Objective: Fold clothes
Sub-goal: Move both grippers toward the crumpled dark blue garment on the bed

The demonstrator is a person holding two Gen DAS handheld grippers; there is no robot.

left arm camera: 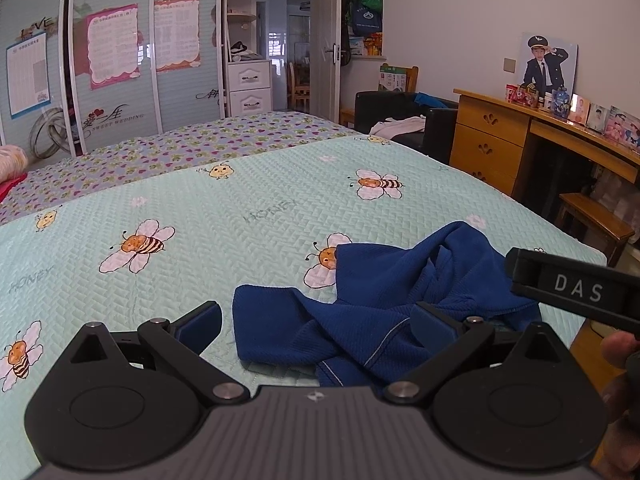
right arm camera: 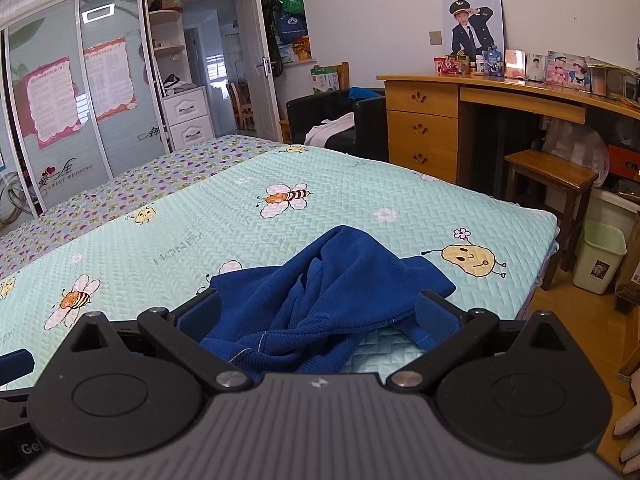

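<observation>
On the bee-print bedspread (left arm camera: 248, 208) lettered "HONEY", crumpled blue garment (left arm camera: 380, 300), left gripper (left arm camera: 316, 320) and right gripper (right arm camera: 318, 314) both spread wide, empty, "DAS" on right gripper's finger.

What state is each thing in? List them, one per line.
blue garment: crumpled in a heap on the bed, unfolded
left gripper: open, fingers spread, holding nothing
right gripper: open, fingers either side of the garment
bee-print bed cover: spread flat
bedroom door: open
dresser drawers: shut
</observation>
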